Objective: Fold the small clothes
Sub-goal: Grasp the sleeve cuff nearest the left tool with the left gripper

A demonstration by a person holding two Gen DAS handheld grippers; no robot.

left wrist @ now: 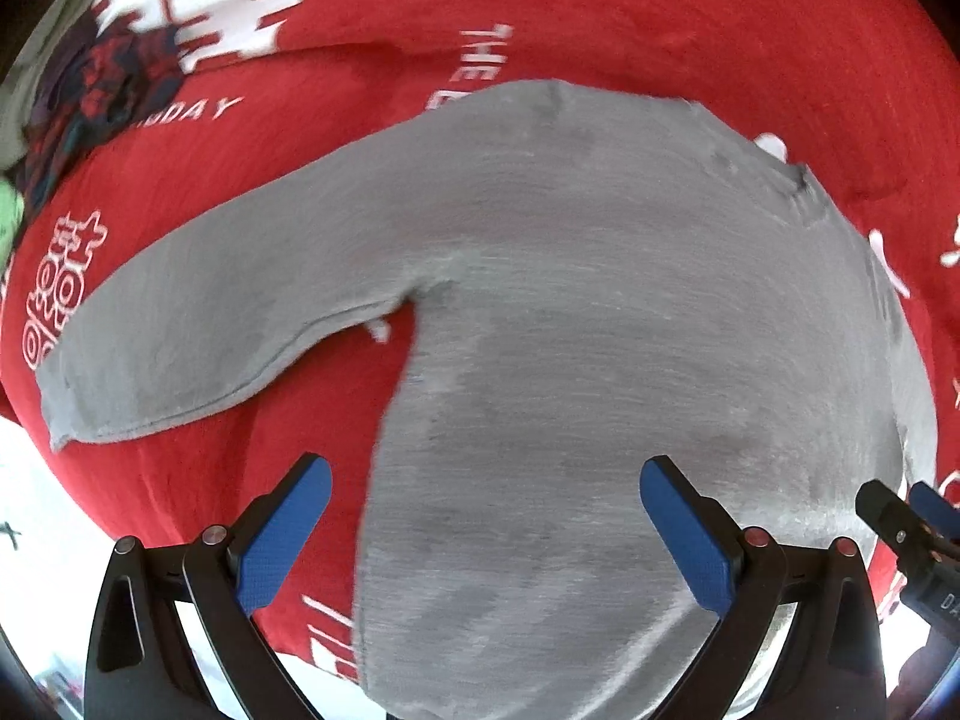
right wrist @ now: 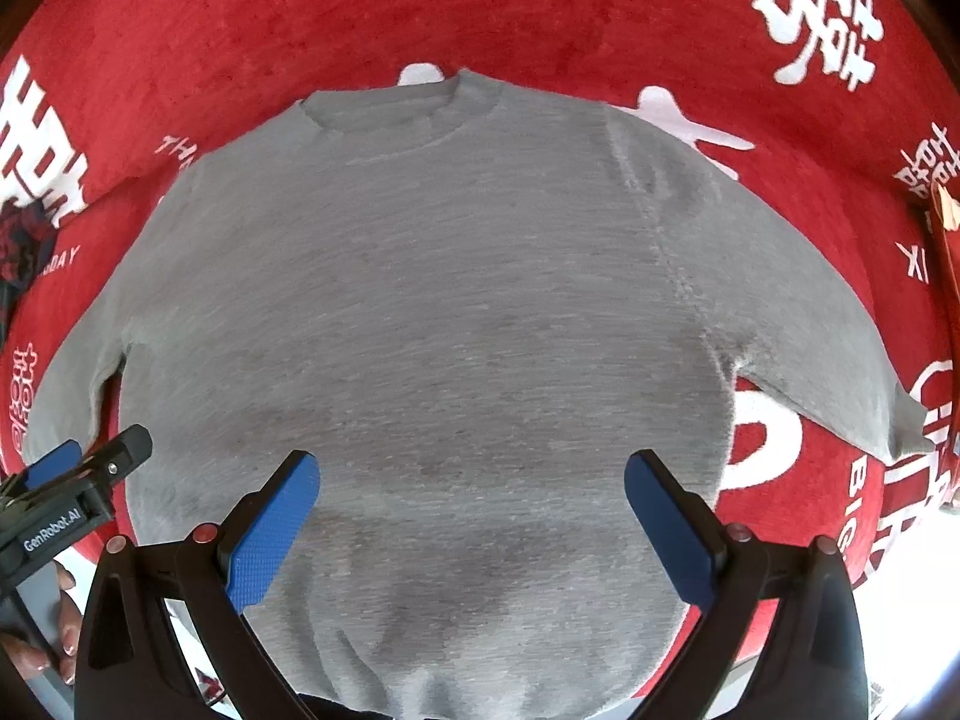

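Note:
A small grey long-sleeved sweater lies flat on a red cloth, collar away from me, both sleeves spread out to the sides. In the left wrist view the sweater shows with its left sleeve stretching out left. My left gripper is open, hovering over the sweater's lower left body edge; it also shows in the right wrist view. My right gripper is open and empty over the sweater's lower body; it also shows at the right edge of the left wrist view.
The red cloth with white characters and lettering covers the surface. A dark red and navy patterned garment lies crumpled at the far left. An orange-edged object sits at the right edge.

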